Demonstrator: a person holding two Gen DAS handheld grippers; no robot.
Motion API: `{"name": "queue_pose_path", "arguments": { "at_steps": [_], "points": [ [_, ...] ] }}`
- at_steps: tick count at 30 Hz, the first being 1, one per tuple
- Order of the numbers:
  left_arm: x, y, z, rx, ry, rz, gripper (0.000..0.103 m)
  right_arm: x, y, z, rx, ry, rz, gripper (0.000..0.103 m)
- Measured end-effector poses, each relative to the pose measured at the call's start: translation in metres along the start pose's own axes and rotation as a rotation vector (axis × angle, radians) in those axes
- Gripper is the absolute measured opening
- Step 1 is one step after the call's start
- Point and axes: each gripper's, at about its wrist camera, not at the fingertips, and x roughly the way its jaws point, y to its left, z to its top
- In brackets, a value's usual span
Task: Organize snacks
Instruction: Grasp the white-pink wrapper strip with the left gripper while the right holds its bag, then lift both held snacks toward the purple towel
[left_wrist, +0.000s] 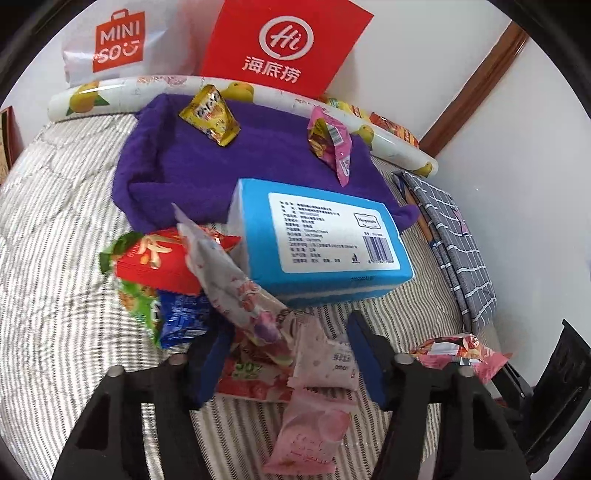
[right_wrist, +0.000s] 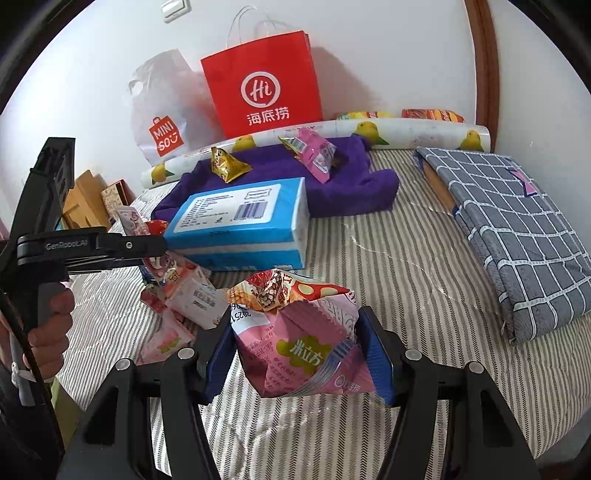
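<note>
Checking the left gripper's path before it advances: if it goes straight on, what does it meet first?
Probably the pale pink snack packet lying between the left gripper fingers, ahead of the blue tissue box; depth is unclear.

Red paper bag: we see it at twelve o'clock.
Blue tissue pack: centre.
Checked grey cloth: three o'clock.

Snack packets heaped — one pink packet gripped.
</note>
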Motion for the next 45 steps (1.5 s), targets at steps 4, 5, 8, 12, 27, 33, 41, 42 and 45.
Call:
{"name": "queue_pose_path", "arguments": {
  "at_steps": [4, 5, 8, 12, 27, 33, 41, 42, 45],
  "points": [
    [0.001, -0.003, 0.001, 0.005, -0.008, 0.02, 0.048, 0.0, -0.002, -0.001, -0.003, 0.002, 0.0, 0.062],
    [0.002, -0.002, 0.002, 0.001, -0.004, 0.028, 0.046, 0.0, -0.002, -0.001, -0.004, 0.003, -0.001, 0.062],
    [0.0, 0.003, 0.002, -0.025, -0.002, 0.024, 0.035, 0.0, -0.001, -0.001, -0.006, 0.003, 0.0, 0.062],
    [-0.002, 0.007, 0.002, -0.035, 0.003, 0.014, 0.028, -0.002, 0.0, -0.002, -0.011, 0.0, 0.001, 0.062],
    [-0.038, 0.006, -0.003, -0.015, -0.05, -0.033, 0.024, -0.024, 0.012, 0.008, -0.034, -0.035, -0.021, 0.062],
    [-0.061, 0.007, 0.005, -0.019, -0.093, -0.023, 0.024, -0.036, 0.018, 0.021, -0.051, -0.06, -0.037, 0.062],
    [-0.08, 0.002, 0.016, -0.003, -0.142, -0.008, 0.024, -0.044, 0.019, 0.046, -0.046, -0.081, -0.056, 0.062],
    [-0.081, 0.001, 0.017, 0.001, -0.145, -0.003, 0.024, -0.045, 0.019, 0.049, -0.046, -0.085, -0.062, 0.062],
    [-0.082, -0.001, 0.019, 0.012, -0.142, -0.005, 0.024, -0.049, 0.018, 0.058, -0.035, -0.1, -0.072, 0.062]
  ]
}}
